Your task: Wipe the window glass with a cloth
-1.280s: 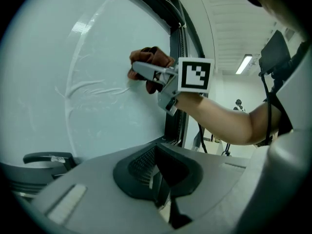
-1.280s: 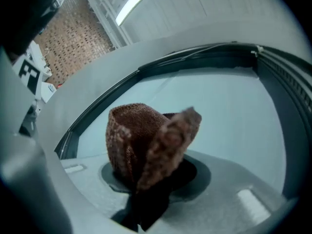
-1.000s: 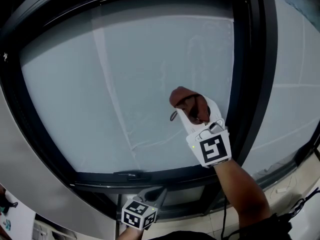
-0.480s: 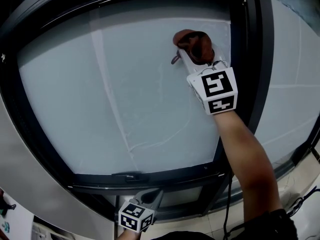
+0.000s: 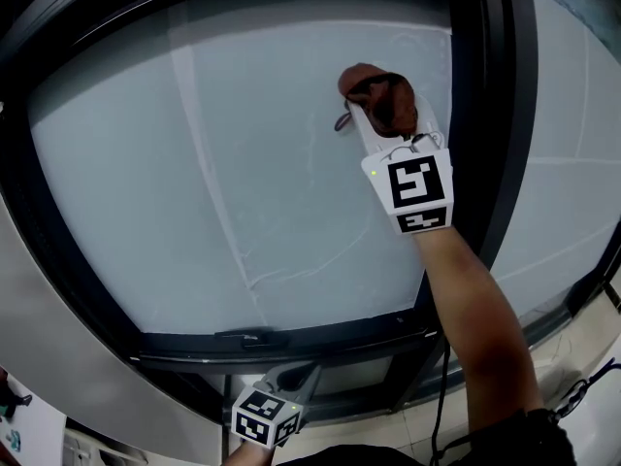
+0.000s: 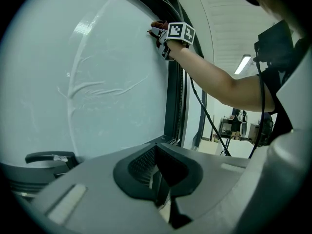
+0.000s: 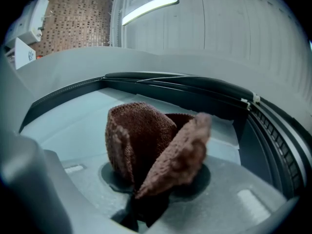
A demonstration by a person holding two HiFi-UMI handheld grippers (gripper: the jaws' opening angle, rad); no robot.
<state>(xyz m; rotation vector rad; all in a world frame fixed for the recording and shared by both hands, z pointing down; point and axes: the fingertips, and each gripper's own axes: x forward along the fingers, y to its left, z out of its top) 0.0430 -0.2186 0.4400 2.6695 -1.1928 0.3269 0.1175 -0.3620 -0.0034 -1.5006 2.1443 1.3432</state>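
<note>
High on the glass (image 5: 243, 163), near its upper right corner and just beside the dark frame (image 5: 485, 115), the right gripper (image 5: 386, 124) presses a brown cloth (image 5: 376, 87) against the pane. Its jaws are clamped on the cloth, which bunches up between them in two thick folds and buries their tips; the right gripper view shows the knit folds (image 7: 146, 145) filling the space ahead of the gripper (image 7: 146, 201), one fold blurred. The cube (image 5: 412, 187) behind the jaws carries black-and-white square markers. A bare arm (image 5: 475, 309) reaches up from the lower right.

The left gripper (image 5: 303, 375) hangs low below the window's bottom rail, partly cut off by the picture's lower edge. In its own view the jaws (image 6: 158, 179) are drawn together with nothing between them.

Faint curved streaks cross the glass. A dark handle (image 5: 247, 336) lies on the bottom rail. What lies beyond the pane cannot be made out.
</note>
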